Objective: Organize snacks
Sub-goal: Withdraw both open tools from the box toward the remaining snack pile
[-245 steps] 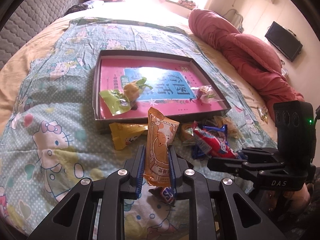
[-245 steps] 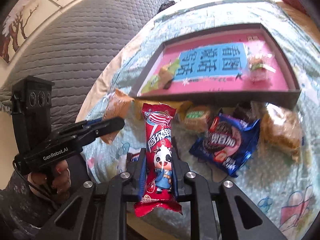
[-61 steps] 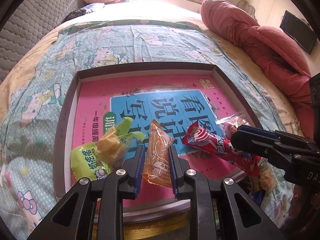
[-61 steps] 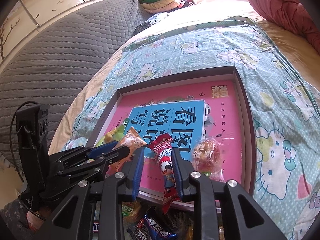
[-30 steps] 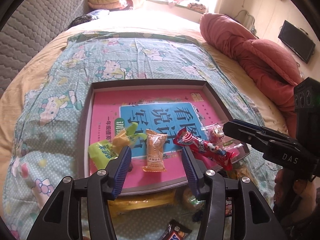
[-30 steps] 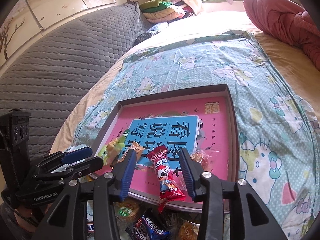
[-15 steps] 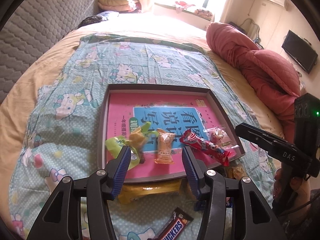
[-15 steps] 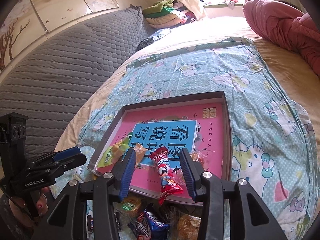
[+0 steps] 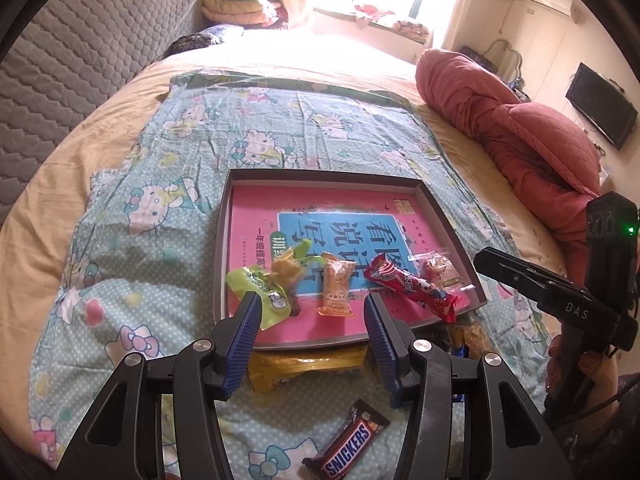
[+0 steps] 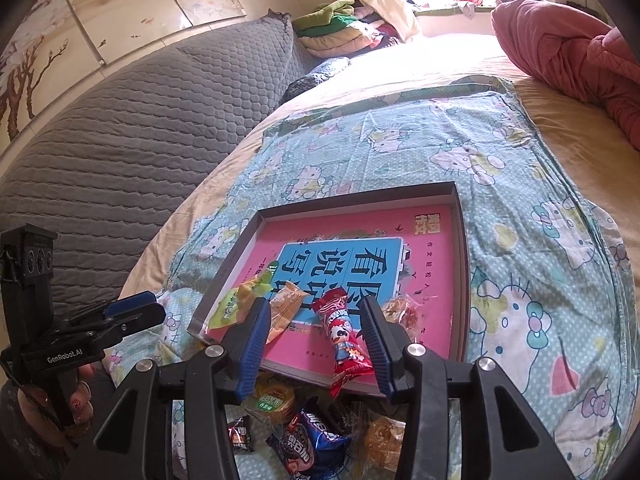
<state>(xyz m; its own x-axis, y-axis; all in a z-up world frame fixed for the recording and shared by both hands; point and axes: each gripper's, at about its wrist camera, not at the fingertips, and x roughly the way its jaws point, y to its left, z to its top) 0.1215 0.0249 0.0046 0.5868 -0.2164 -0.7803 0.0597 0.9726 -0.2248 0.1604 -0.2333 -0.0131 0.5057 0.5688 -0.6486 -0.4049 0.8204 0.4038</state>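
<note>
sorting snacks into the tray

left wrist: left gripper [image 9: 312,304] spread wide, empty, above the tray [image 9: 222,248] edge. orange packet [image 9: 337,289] lies lengthwise toward the camera; red stick snack [image 9: 412,285] runs diagonally, near end over the right rim.

right wrist: right gripper [image 10: 314,318] released, holding nothing; the red stick's tail overhangs the near rim.

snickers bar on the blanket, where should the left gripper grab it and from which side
Grip the Snickers bar across its narrow width at mid-length, coming straight down. It lies flat and diagonal on the blanket, so turn the open left gripper to span its long sides.
</note>
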